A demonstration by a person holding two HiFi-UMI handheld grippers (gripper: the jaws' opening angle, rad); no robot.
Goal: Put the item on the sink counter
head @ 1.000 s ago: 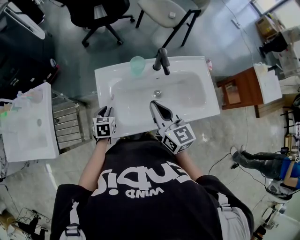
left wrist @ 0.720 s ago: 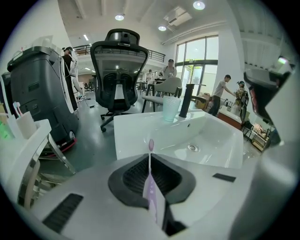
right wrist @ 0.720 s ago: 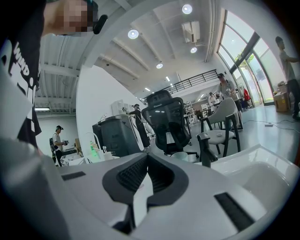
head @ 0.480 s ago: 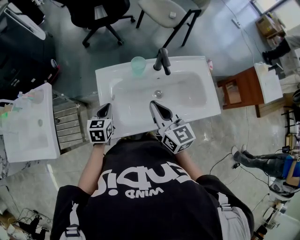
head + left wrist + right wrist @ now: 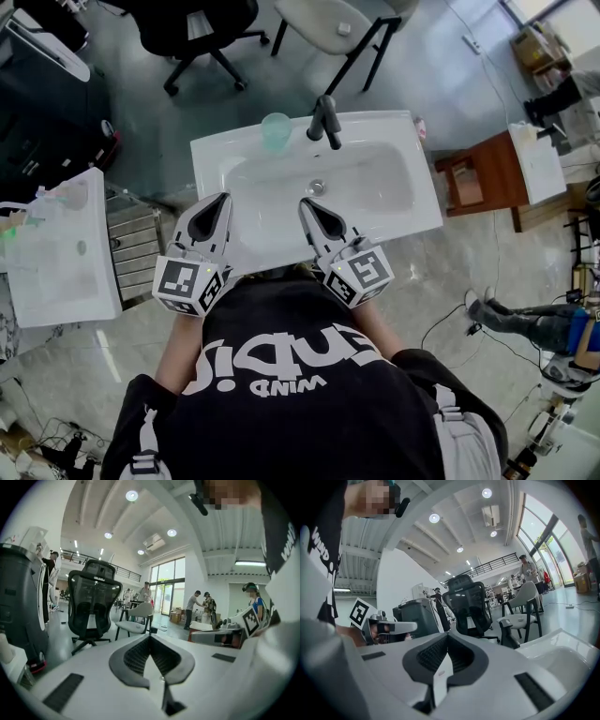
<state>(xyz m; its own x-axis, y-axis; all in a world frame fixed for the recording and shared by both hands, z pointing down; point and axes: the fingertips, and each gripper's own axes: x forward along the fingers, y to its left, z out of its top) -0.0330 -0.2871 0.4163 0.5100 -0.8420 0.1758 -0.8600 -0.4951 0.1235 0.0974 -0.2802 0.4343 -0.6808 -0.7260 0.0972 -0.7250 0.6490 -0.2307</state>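
A pale green cup [image 5: 276, 129] stands upright on the back left of the white sink counter [image 5: 211, 155], beside the black faucet [image 5: 324, 120]. My left gripper [image 5: 221, 201] hovers over the counter's front left edge, shut with nothing in it. My right gripper [image 5: 307, 207] is over the basin's front rim, also shut and empty. In the left gripper view the jaws [image 5: 150, 638] meet at the tip and point level into the room. The right gripper view shows its closed jaws [image 5: 447, 637] the same way. Both stay well short of the cup.
A second white sink [image 5: 56, 253] and a metal rack [image 5: 136, 246] stand at the left. Beyond the sink are a black office chair [image 5: 202, 28] and a white chair [image 5: 328, 23]. A wooden table [image 5: 487, 178] is at the right. People stand far off [image 5: 191, 609].
My left gripper has swung left and tilted up, so its jaws now point forward over the counter edge. The right gripper and the cup have stayed put.
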